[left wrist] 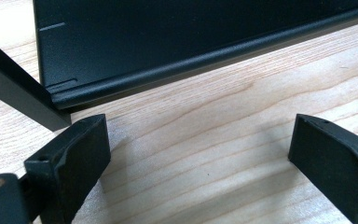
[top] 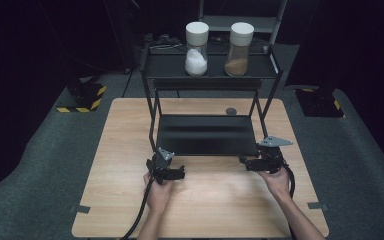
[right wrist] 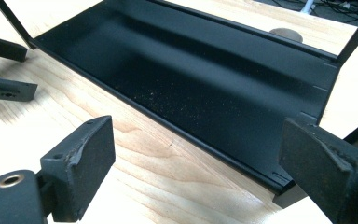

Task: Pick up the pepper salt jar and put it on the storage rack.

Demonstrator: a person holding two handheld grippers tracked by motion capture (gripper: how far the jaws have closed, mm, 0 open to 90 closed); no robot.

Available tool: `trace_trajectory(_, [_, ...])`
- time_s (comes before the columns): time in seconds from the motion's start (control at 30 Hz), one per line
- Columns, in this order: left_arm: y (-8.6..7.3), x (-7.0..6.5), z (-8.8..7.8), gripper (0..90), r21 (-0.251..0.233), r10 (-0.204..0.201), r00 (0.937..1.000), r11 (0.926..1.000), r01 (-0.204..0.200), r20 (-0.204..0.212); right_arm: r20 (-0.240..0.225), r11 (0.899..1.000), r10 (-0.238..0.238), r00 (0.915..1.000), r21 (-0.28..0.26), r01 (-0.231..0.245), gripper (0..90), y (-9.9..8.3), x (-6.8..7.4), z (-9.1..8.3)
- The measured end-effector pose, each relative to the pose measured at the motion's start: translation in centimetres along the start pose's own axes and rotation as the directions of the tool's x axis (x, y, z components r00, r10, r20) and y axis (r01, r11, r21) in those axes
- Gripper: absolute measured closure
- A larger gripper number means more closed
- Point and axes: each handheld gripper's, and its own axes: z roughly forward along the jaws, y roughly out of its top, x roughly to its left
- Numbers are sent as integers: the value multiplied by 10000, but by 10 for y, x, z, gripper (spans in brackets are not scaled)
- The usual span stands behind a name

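High view: a black two-tier rack [top: 207, 134] is seen standing on the table [top: 115, 150], two capped jars [top: 196, 48] on its top shelf. Left gripper [top: 180, 173] is held at the rack's front left corner, right gripper [top: 244, 162] at its front right corner. Both sets of jaws are spread, nothing gripped. Lower shelf [right wrist: 200, 84] is flecked with fine grains; its front lip [left wrist: 205, 58] sits just ahead of the left jaws.

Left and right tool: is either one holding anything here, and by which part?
Nothing is held. The left tool and the right tool both stand open over bare wooden table, just in front of the black metal two-tier rack's lower shelf.
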Motion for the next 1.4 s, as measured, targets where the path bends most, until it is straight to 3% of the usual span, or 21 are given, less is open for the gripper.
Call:
trace_trajectory(0.53, [0, 0, 0, 53, -3, -5, 10000, 10000, 5, 3, 83, 9997, -64, 9999, 247, 62, 104, -8, 5, 9])
trace_trajectory(1.4, [0, 0, 0, 53, 0, -8, 10000, 10000, 8, 13, 194, 9983, 226, 9996, 527, -236, 104, -24, 7, 19])
